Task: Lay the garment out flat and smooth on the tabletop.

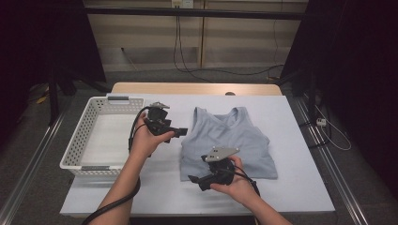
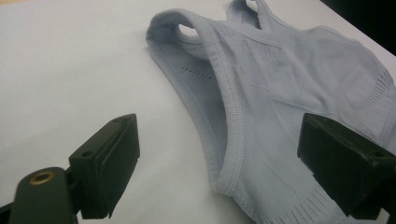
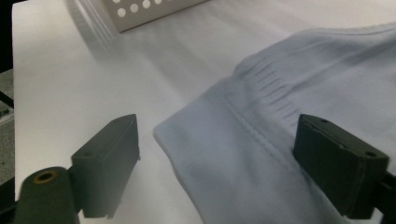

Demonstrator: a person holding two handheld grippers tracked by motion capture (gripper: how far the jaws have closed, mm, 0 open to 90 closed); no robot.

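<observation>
A light blue sleeveless top [image 1: 230, 136] lies flat on the white table cover, straps toward the far side. My left gripper [image 1: 182, 132] hovers at the top's left edge, near the armhole, and points right. In the left gripper view its jaws stand wide apart [image 2: 219, 163], with the ribbed side edge of the top [image 2: 280, 84] lying between them, untouched. My right gripper [image 1: 193, 179] sits at the near left corner of the hem and points left. In the right gripper view its open jaws [image 3: 217, 163] straddle that hem corner [image 3: 280, 154] without pressing on it.
A white perforated basket [image 1: 77, 136] stands at the table's left side; its corner [image 3: 149, 11] shows beyond the right gripper's jaws. The white table cover [image 1: 300, 187] stretches to the right and near edges. Cables trail on the floor behind the table.
</observation>
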